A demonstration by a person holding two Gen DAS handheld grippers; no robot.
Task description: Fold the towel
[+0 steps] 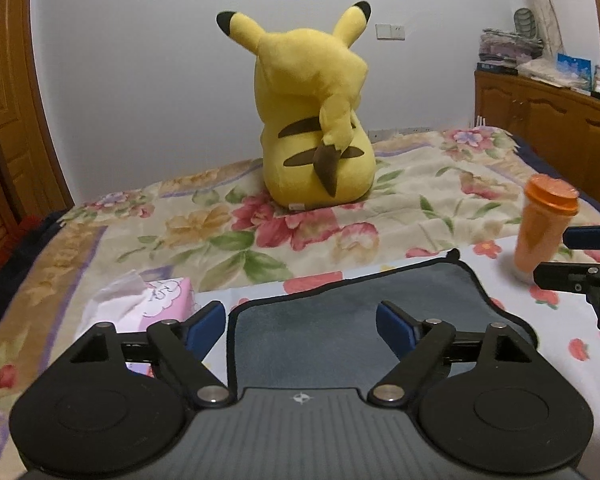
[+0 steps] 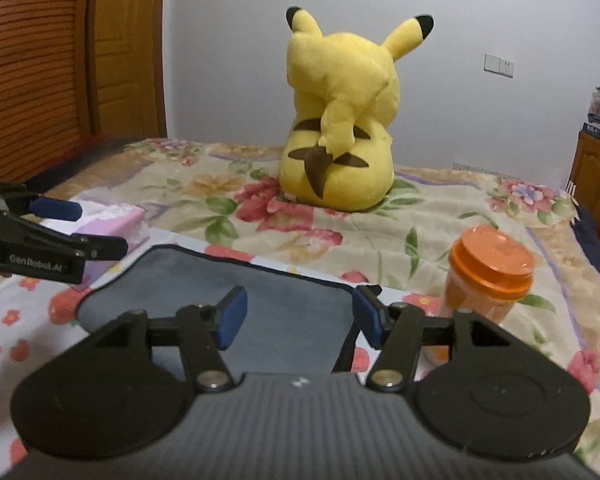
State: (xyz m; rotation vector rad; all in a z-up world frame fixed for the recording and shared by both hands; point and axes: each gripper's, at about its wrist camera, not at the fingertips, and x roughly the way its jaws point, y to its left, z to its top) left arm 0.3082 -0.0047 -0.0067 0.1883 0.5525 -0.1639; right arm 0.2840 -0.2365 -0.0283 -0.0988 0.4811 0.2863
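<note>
A grey towel (image 1: 340, 312) with dark trim lies flat on a white flowered sheet on the bed; it also shows in the right wrist view (image 2: 236, 280). My left gripper (image 1: 300, 326) is open and empty, hovering over the towel's near left part. My right gripper (image 2: 300, 316) is open and empty over the towel's near right part, its right finger by the towel's far right corner. The right gripper also shows at the right edge of the left wrist view (image 1: 580, 256); the left gripper also shows at the left edge of the right wrist view (image 2: 72, 228).
A yellow Pikachu plush (image 1: 316, 120) sits at the back of the bed. An orange lidded cup (image 1: 540, 224) stands right of the towel. A pink tissue pack (image 1: 148, 300) lies to its left. A wooden cabinet (image 1: 540, 120) stands right, wooden doors left.
</note>
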